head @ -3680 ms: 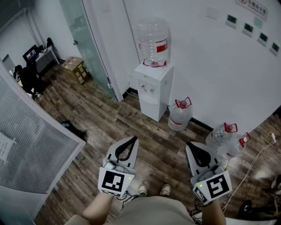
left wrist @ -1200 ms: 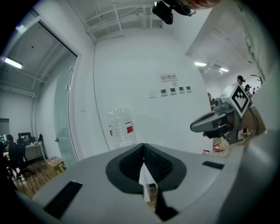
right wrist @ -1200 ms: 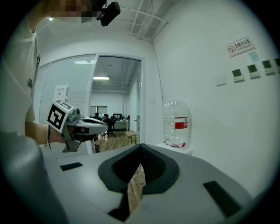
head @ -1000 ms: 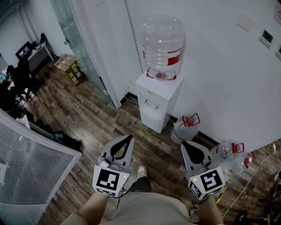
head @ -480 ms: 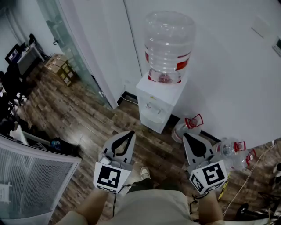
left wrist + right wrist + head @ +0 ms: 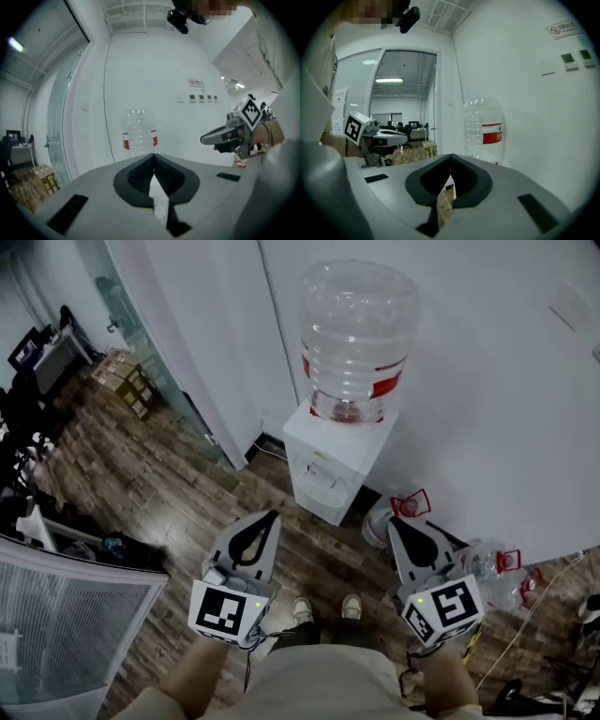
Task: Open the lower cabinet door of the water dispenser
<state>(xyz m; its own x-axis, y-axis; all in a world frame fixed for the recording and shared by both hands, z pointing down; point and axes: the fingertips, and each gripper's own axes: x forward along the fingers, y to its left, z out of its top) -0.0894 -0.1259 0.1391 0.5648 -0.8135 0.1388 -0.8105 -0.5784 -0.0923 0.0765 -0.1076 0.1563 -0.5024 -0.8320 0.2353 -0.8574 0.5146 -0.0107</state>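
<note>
Both pairs of tongs are closing in on the water dispenser (image 6: 330,460), which is now standing nearer ahead of them than it was a second ago, with its big inverted bottle (image 6: 354,334) looming above their tips. You are carrying the left tongs (image 6: 270,517) and the right tongs (image 6: 394,521) side by side and well apart, each with its jaws pressed together and nothing between them. The dispenser is sitting ahead and between the two. A spare bottle (image 6: 377,523) on the floor (image 6: 187,484) is resting just beyond the right tongs' tip. The lower cabinet door (image 6: 314,502) is facing you below the taps (image 6: 319,468), shut as far as I can tell, and neither pair is touching it yet. So you are still approaching. I judge you are going to need to lower the tongs and part one pair's jaws before catching the door's edge.
</note>
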